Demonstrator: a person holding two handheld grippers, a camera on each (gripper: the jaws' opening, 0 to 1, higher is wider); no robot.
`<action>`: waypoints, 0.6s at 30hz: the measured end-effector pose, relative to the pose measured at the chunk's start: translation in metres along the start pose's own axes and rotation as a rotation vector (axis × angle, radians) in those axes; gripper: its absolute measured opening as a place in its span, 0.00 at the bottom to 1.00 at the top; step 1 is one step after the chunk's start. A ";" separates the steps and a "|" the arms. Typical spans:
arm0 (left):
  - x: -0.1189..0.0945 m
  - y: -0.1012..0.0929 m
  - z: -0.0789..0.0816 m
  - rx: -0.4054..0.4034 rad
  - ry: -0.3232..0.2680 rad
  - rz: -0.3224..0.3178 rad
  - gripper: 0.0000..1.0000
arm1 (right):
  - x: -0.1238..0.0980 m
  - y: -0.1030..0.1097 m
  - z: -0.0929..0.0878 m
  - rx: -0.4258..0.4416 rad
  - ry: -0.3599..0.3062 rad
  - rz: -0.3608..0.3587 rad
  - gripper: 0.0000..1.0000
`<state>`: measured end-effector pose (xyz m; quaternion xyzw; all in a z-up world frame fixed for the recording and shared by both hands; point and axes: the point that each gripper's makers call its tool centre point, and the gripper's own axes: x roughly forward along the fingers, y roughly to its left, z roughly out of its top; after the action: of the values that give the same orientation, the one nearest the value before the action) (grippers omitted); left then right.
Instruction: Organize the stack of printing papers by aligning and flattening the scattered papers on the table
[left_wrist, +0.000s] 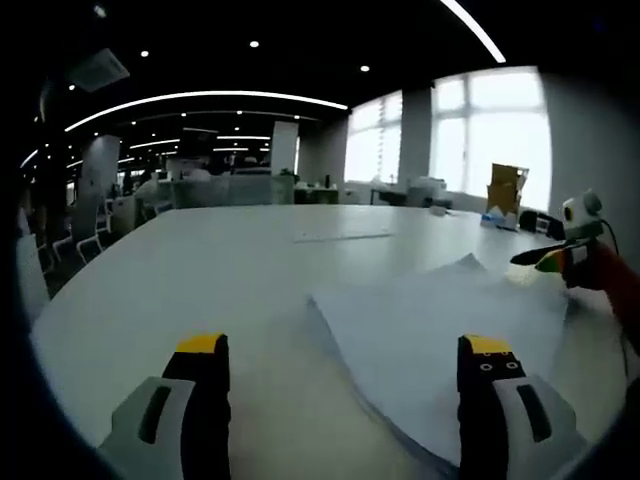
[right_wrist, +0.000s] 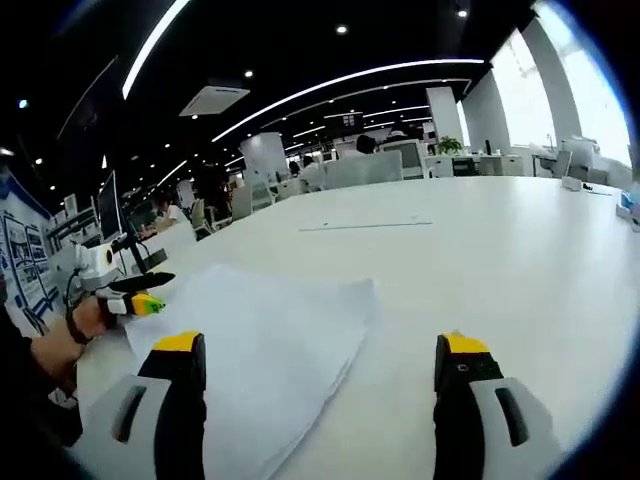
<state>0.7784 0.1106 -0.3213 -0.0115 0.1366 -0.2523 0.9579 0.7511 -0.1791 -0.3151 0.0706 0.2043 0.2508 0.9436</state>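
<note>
- The left tool and the right tool are held wide apart, empty, above the surface.
- The fanned papers lie between them, unaligned.
- Aligning seems barely begun; next, the edges probably need pushing together.
- Farther off, office chairs are seen.

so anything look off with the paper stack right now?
Yes. The paper stack on the table is fanned: sheet edges stagger and one corner juts out, so it isn't squared. Both grippers, left and right, are open.
</note>
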 end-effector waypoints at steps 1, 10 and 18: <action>-0.001 0.000 0.000 0.000 -0.001 0.001 0.97 | -0.001 0.000 0.000 0.001 -0.002 0.001 0.90; -0.006 0.004 0.000 -0.006 -0.004 0.005 0.97 | -0.008 0.000 0.002 0.006 -0.013 0.006 0.90; -0.010 0.009 -0.001 -0.007 0.001 0.017 0.97 | -0.013 0.002 -0.002 0.001 -0.001 0.011 0.90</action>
<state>0.7743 0.1236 -0.3206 -0.0134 0.1378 -0.2439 0.9599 0.7388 -0.1837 -0.3117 0.0723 0.2034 0.2559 0.9423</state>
